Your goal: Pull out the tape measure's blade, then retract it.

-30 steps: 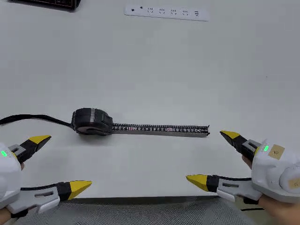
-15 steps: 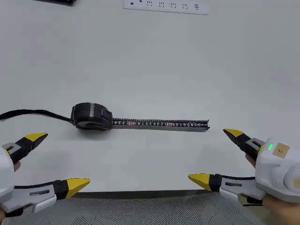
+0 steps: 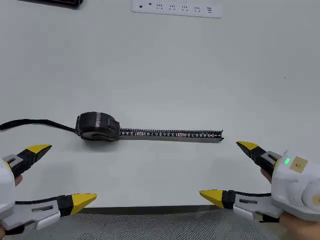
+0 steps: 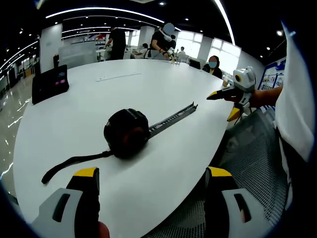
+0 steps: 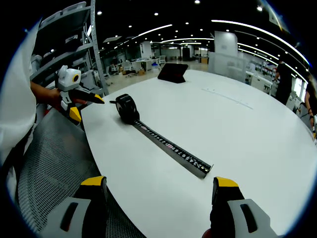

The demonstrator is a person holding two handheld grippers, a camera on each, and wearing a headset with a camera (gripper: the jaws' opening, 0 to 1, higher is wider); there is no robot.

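Black tape measure (image 3: 97, 127) clear of all fingers (image 3: 82, 201)

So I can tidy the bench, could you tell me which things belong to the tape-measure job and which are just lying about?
For the job: tape measure, its extended blade, left gripper, right gripper.
Lying about: power strip, black device at the far edge.

Your white table (image 3: 200, 65) holds a power strip (image 3: 176, 8) at twelve o'clock; curved ceiling lights (image 4: 99, 9) glow overhead, bright windows (image 4: 190, 43) at one o'clock.
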